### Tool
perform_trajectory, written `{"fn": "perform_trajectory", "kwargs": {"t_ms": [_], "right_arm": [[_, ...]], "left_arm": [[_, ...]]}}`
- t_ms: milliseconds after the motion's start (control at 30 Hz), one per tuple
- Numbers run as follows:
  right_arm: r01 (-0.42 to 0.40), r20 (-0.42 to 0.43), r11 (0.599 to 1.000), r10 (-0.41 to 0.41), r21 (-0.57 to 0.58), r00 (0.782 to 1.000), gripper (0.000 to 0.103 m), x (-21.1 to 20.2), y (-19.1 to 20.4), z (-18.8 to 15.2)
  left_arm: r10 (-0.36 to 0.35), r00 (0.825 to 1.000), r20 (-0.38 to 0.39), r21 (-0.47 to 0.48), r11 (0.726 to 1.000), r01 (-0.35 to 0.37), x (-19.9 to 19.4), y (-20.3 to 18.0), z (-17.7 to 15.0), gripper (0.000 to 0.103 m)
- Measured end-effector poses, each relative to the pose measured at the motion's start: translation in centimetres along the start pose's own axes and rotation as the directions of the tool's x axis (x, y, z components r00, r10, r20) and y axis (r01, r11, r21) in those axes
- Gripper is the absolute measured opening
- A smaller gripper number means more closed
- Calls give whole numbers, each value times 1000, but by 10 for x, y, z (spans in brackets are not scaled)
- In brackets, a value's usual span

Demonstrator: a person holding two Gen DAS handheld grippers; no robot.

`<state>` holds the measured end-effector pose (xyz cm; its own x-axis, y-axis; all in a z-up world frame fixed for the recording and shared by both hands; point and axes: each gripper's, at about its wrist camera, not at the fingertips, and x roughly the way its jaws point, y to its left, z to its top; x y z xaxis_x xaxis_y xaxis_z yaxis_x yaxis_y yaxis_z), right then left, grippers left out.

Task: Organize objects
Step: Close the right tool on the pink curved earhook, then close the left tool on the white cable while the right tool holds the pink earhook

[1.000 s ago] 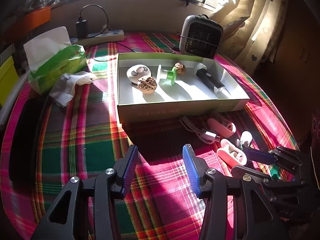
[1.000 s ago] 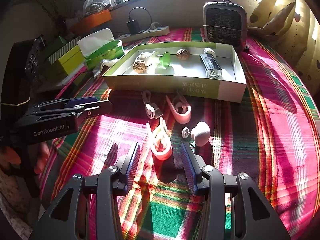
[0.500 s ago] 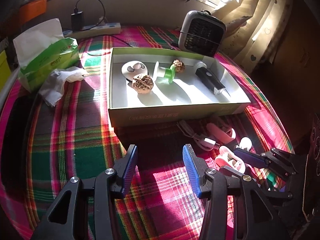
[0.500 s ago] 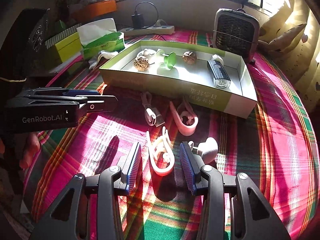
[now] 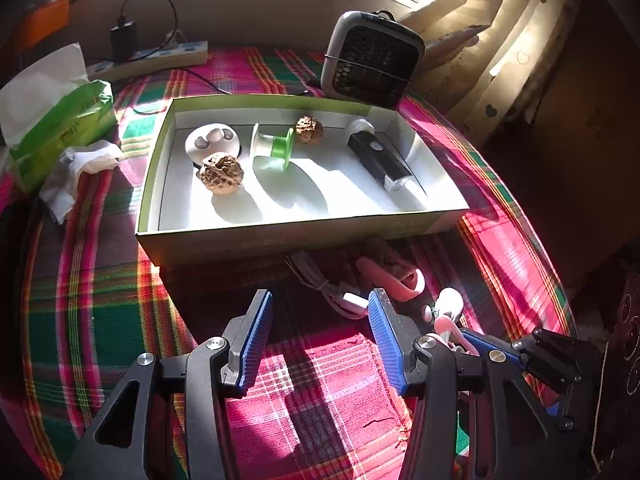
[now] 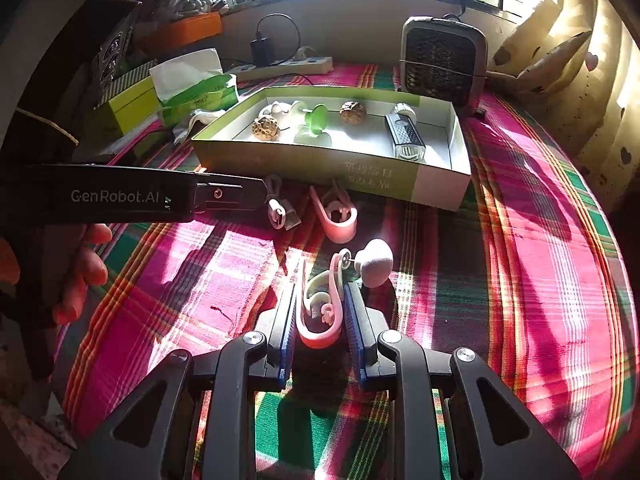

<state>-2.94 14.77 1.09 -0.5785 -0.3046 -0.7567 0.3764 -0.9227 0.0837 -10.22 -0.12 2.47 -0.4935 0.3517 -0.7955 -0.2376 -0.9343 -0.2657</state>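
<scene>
My right gripper [image 6: 320, 292] is shut on a pink clip [image 6: 318, 334] lying on the plaid cloth; both blue pads press its sides. A pink knob [image 6: 374, 266] touches the clip's far tip. Further off lie a second pink clip [image 6: 340, 220] and a white cable [image 6: 278, 212], in front of the green box [image 5: 280, 236]. The box holds two walnuts [image 5: 222, 172], a green spool [image 5: 276, 148], a black torch [image 5: 380, 160] and a white round case [image 5: 212, 144]. My left gripper [image 5: 320, 308] hovers near the cable, its jaws opening with nothing between them.
A small fan heater [image 5: 372, 64] stands behind the box. A tissue pack [image 5: 60, 120] and crumpled tissue [image 5: 80, 168] lie to its left, a power strip [image 5: 160, 54] at the back. A hand [image 6: 80, 276] holds the left gripper. Curtains hang at the right.
The right jaws have closed onto the pink clip that lay between them. The left gripper has moved closer to the box and the cable, and its jaws stand slightly wider.
</scene>
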Motion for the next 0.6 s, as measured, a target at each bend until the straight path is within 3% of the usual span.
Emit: {"fn": "perform_trajectory", "kwargs": {"t_ms": [267, 600], "right_arm": [[3, 34, 1000, -3, 10, 999, 24, -15, -10, 0], [10, 56, 1000, -11, 26, 998, 24, -17, -23, 1]], "left_arm": [[55, 998, -22, -13, 998, -56, 14, -11, 4, 49], [143, 989, -25, 44, 989, -142, 15, -12, -2, 49]]}}
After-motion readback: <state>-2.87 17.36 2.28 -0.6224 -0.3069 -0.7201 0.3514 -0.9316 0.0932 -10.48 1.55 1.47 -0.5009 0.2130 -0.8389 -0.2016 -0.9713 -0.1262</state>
